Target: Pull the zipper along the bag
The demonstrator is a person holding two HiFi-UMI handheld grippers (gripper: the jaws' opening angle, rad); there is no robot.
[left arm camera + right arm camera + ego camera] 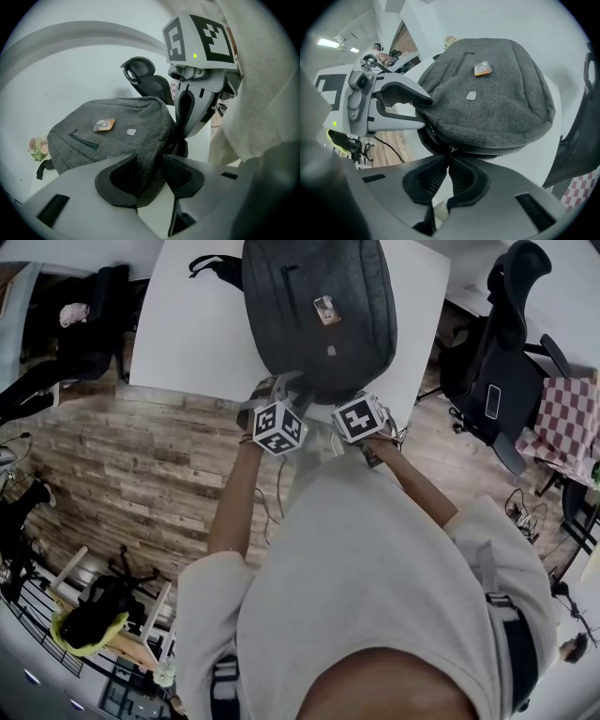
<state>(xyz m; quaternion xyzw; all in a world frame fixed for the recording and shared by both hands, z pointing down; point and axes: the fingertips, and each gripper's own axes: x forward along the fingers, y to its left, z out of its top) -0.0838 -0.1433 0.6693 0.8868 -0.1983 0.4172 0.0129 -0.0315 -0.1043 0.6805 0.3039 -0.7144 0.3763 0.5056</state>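
Brace-and-pull setup at the near edge of the bag (291,324).
left gripper (151,161) was clamped about half-wide on a fold of bag fabric to hold it taut; right gripper (449,159), just beside it, was pinched nearly closed on the zipper pull (451,149); the bag lay flat on the table (187,334).

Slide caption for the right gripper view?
Right gripper pinches the small metal zipper pull of the grey fabric backpack; left gripper clamps its edge.

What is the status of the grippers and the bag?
Left gripper clamped on edge of dark grey fabric backpack. Right gripper pinching small metal zipper pull. Nothing blocking.
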